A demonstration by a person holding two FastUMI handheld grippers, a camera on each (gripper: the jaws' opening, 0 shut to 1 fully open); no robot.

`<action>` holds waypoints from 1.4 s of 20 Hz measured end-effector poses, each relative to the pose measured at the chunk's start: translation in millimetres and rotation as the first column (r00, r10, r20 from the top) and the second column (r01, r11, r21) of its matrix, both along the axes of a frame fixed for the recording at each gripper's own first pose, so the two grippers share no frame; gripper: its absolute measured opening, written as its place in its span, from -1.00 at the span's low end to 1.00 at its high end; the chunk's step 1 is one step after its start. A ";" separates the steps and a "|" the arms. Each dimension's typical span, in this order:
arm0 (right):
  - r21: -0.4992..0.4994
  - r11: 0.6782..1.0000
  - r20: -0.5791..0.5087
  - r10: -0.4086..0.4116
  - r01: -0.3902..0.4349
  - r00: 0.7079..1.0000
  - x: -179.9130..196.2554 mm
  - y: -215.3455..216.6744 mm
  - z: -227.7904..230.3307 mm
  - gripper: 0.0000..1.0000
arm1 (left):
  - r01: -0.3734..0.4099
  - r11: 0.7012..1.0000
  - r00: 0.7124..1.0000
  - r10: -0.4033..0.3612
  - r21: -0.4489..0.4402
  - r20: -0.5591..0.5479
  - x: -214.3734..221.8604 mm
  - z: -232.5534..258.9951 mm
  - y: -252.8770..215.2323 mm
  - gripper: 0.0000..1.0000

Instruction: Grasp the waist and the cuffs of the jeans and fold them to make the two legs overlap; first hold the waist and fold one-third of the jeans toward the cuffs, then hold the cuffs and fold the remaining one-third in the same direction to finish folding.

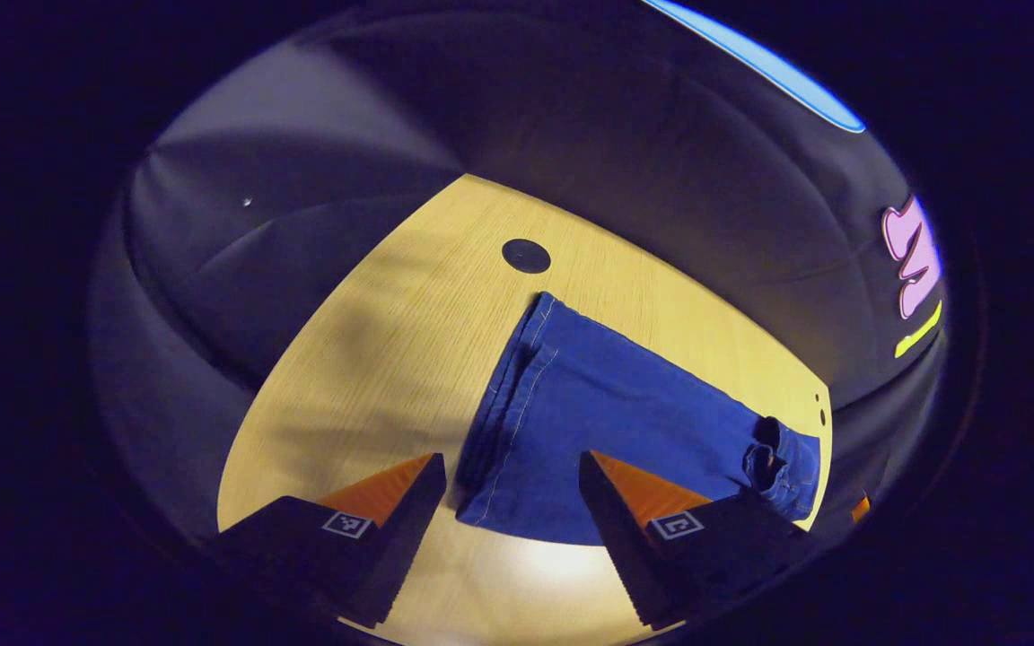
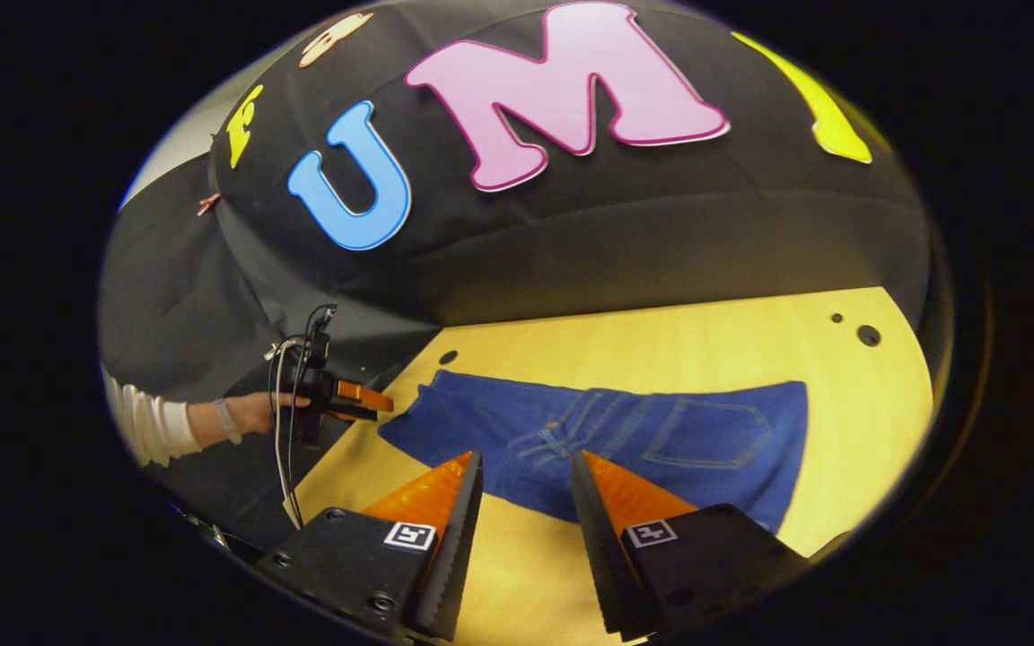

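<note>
- Sleeve (image 2: 151, 425) and a hand (image 2: 257, 413) come in at the far left of the right gripper view, holding the left gripper (image 2: 380, 404) out over the table's left edge, just beside the cuff end of the jeans (image 2: 625, 444). It's small and edge-on from there, so I can't tell if it touches the fabric.
- Cables (image 2: 288, 431) hang off that gripper down past the table edge; where they end is cut off.
- Jeans lie flat on the wooden table (image 2: 705, 345), legs stacked, a back pocket facing up toward the right end. The near edge is hidden behind the right gripper (image 2: 526, 525).
- Right gripper: jaws spread wide, nothing between them but table and the denim's near edge, hovering apart from the cloth.
- Left gripper view: the left gripper (image 1: 512, 529) has jaws spread too, holding nothing, with the hemmed cuffs (image 1: 517, 395) sitting right between its fingers.
- Jeans (image 1: 625, 413) run off to the right there, and the waist end is bunched and hard to make out near the rim.
- Small dark round hole (image 1: 526, 256) in the table (image 1: 373, 359) just beyond the cuffs.
</note>
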State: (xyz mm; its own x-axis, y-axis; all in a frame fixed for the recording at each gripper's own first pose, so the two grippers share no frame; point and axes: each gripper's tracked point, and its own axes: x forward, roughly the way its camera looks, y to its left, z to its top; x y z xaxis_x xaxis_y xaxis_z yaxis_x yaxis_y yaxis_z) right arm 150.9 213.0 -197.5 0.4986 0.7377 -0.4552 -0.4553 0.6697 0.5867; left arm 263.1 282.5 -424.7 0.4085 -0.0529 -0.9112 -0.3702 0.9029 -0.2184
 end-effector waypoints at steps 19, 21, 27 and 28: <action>-0.092 0.996 -0.014 -0.001 -0.001 1.000 -35.5 -74.0 -13.7 0.23 | 0.305 0.944 0.937 -0.272 0.130 -0.220 28.2 -10.4 -45.1 -0.88; -0.077 0.997 -0.012 -0.005 0.005 1.000 -29.8 -78.5 -12.1 0.23 | 0.330 0.936 0.938 -0.311 0.121 -0.152 37.4 30.6 -66.9 -0.88; -0.021 0.999 0.003 -0.037 0.037 0.999 -19.8 -94.3 -0.3 0.22 | 0.416 0.909 0.904 -0.416 0.026 0.095 75.8 160.0 -209.2 -0.88; -0.017 0.999 0.008 -0.041 0.041 0.999 -19.1 -99.0 2.1 0.23 | 0.446 0.895 0.887 -0.443 0.002 0.130 77.3 176.9 -247.9 -0.88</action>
